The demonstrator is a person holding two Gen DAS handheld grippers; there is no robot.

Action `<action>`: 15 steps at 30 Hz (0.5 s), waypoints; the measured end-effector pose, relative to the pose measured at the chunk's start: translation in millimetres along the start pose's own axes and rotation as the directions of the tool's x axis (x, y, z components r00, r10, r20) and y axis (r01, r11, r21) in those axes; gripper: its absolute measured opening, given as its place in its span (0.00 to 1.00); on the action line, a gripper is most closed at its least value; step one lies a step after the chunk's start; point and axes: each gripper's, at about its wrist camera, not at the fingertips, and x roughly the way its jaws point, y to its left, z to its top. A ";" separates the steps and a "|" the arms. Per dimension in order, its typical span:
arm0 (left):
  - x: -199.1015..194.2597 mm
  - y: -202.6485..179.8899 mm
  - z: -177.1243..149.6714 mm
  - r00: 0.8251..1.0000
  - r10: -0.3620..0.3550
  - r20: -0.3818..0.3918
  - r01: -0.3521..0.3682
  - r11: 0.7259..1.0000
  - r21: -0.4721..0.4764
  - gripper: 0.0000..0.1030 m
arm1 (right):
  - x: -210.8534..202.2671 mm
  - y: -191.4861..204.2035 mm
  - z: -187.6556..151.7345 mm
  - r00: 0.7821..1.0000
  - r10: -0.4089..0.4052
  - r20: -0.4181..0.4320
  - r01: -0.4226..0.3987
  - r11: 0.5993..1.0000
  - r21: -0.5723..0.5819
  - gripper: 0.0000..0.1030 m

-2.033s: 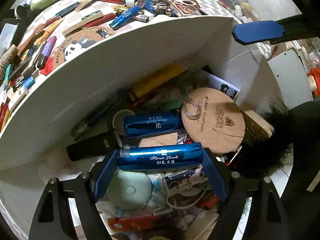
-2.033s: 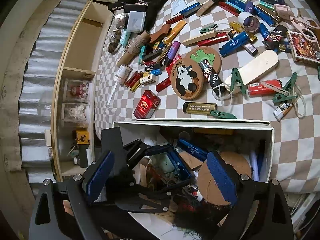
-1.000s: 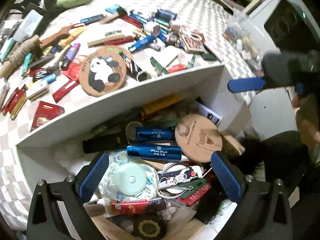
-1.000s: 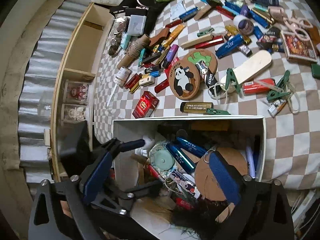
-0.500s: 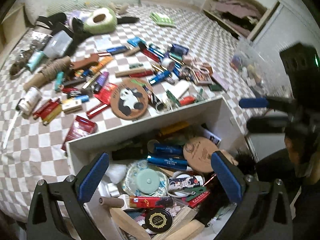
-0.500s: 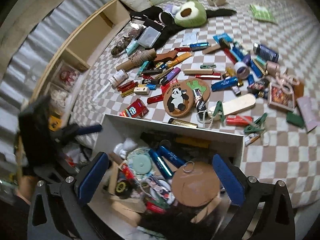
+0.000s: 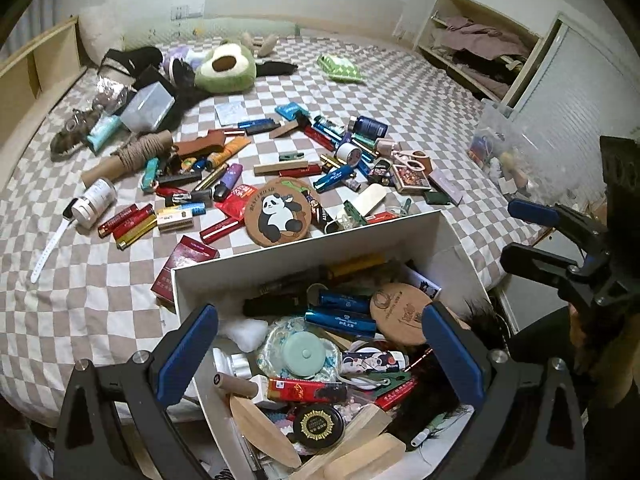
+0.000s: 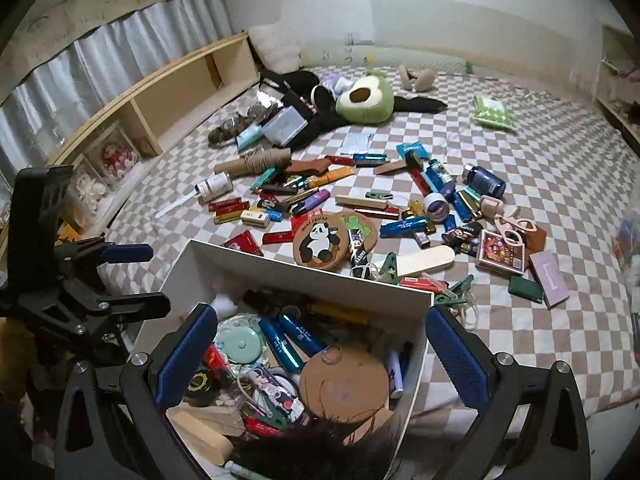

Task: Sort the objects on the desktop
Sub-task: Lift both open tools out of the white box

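The left gripper [image 7: 320,354] is held with its blue-padded fingers [image 7: 187,352] spread wide, nothing between them, at the lower middle of the frame. The right gripper [image 8: 320,354] is likewise held wide apart and empty, low in its frame.

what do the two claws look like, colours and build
Both match. The left claw has two black angular fingers with silver bolt heads, each tipped by a textured blue pad. The right claw is built the same: black frame, blue pads. From the side, each carries a black boxy block on top. No cables or sleeves visible.
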 end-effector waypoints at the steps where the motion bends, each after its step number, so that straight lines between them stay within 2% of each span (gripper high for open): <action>1: -3.2 -1.5 -1.8 1.000 0.003 0.012 -0.003 1.000 0.003 1.00 | -2.2 0.3 -2.4 1.000 -0.008 0.012 0.008 1.000 0.003 1.00; 9: -21.5 -6.9 -12.8 0.995 0.025 0.098 -0.024 1.000 -0.006 1.00 | -16.0 6.0 -17.8 0.992 -0.068 0.108 0.068 0.998 0.006 1.00; 15: -28.6 -8.9 -21.2 0.989 0.057 0.138 -0.056 0.998 -0.009 1.00 | -23.1 17.2 -28.2 0.979 -0.123 0.163 0.131 0.991 -0.039 1.00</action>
